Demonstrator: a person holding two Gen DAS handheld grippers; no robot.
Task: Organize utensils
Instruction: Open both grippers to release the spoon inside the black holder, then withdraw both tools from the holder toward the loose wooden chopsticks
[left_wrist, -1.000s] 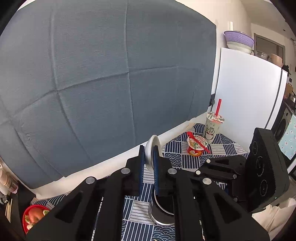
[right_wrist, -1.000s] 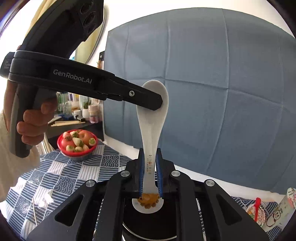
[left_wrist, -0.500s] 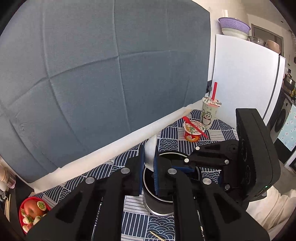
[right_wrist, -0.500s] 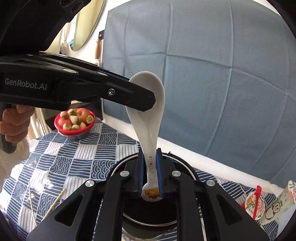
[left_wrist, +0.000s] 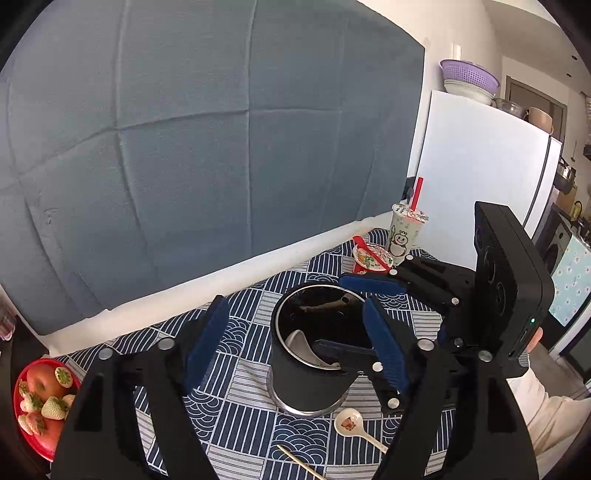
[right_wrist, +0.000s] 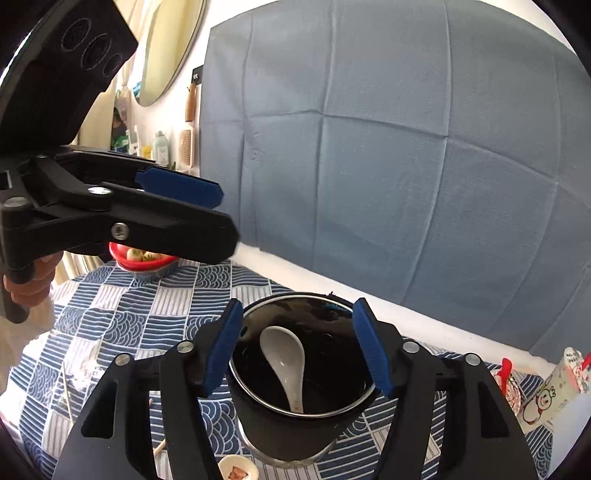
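Red fruit bowl (left_wrist: 40, 398) beside black pot (left_wrist: 310, 373)

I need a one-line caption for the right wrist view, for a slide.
White spoon lying inside the black holder, with the open right gripper above it.

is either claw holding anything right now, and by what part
Nothing is held. Both the left claw and right claw have just been opening with nothing between their pads; the white spoon lies loose inside the black holder.
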